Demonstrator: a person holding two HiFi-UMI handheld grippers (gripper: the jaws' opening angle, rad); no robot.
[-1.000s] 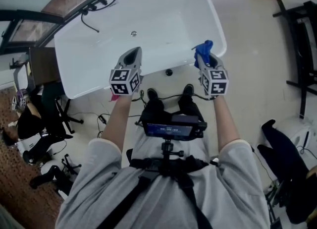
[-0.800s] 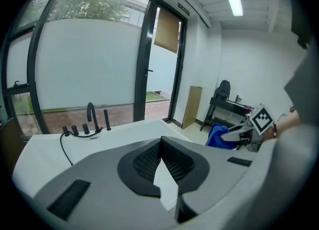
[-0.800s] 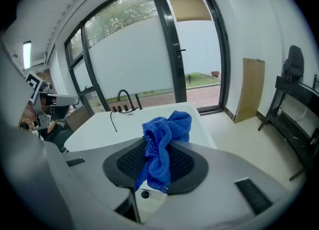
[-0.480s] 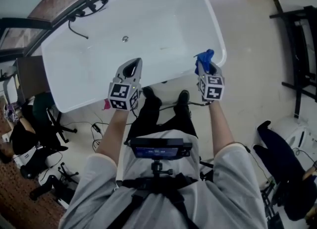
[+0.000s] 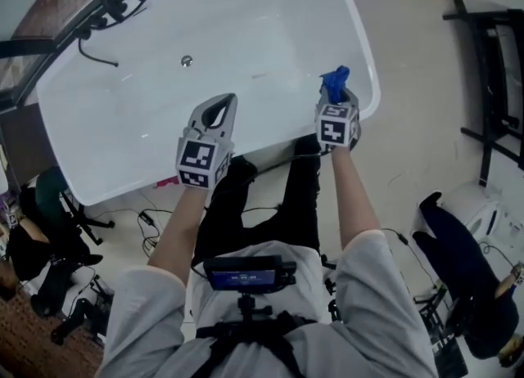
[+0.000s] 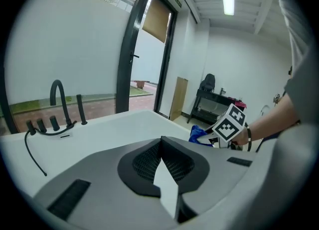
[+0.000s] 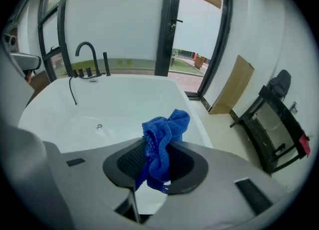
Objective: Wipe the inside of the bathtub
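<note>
Right gripper view: the right gripper (image 7: 158, 147) has its jaws pinched on a blue cloth (image 7: 167, 123) that bunches up above them, over the near rim of the white bathtub (image 7: 124, 99). The left gripper (image 6: 160, 140), jaws together and empty, hovers to its left.

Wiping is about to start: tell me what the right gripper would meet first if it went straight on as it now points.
Most likely the inside of the smooth white bathtub: the right gripper, shut on a crumpled blue cloth, points down into it with nothing between. Depth is unclear.
</note>
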